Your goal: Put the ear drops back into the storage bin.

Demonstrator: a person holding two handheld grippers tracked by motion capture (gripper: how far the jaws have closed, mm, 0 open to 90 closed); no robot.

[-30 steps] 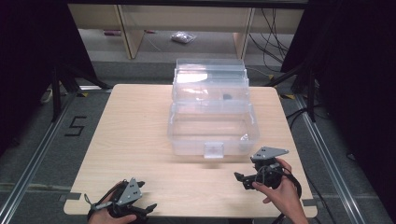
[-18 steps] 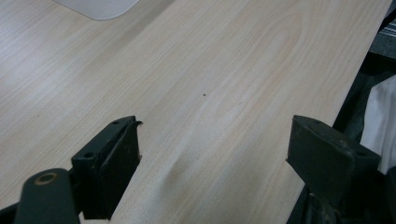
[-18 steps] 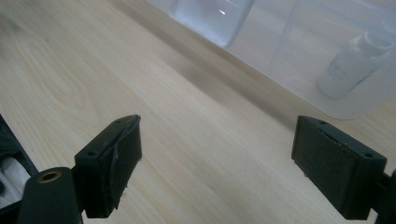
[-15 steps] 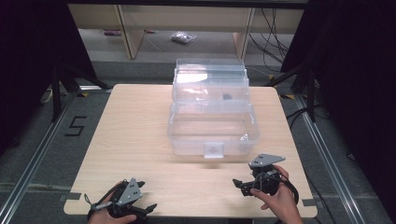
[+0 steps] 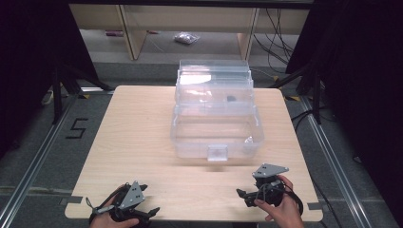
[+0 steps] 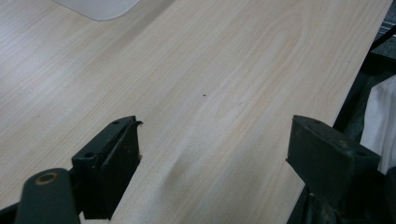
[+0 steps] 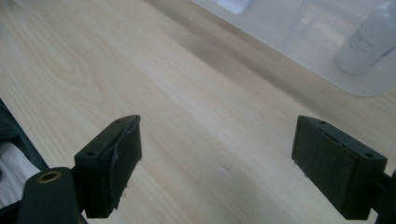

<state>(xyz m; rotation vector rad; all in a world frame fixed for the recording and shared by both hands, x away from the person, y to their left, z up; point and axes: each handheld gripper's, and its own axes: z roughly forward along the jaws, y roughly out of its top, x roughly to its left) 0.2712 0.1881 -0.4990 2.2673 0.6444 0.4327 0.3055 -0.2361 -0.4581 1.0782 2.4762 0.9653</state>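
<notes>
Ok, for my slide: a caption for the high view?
Two open hand-held grippers, left and right, rest before a clear plastic box on a wooden table.

I count two grippers — my left gripper (image 5: pixel 151 212) and my right gripper (image 5: pixel 241 194), each with two black jaws spread wide and nothing between them. Ahead of both grippers stands one clear plastic box (image 5: pixel 216 128) on one wooden counter (image 5: pixel 138 128). Inside the box, just ahead of my right gripper, lies one small white bottle (image 7: pixel 369 42).
</notes>
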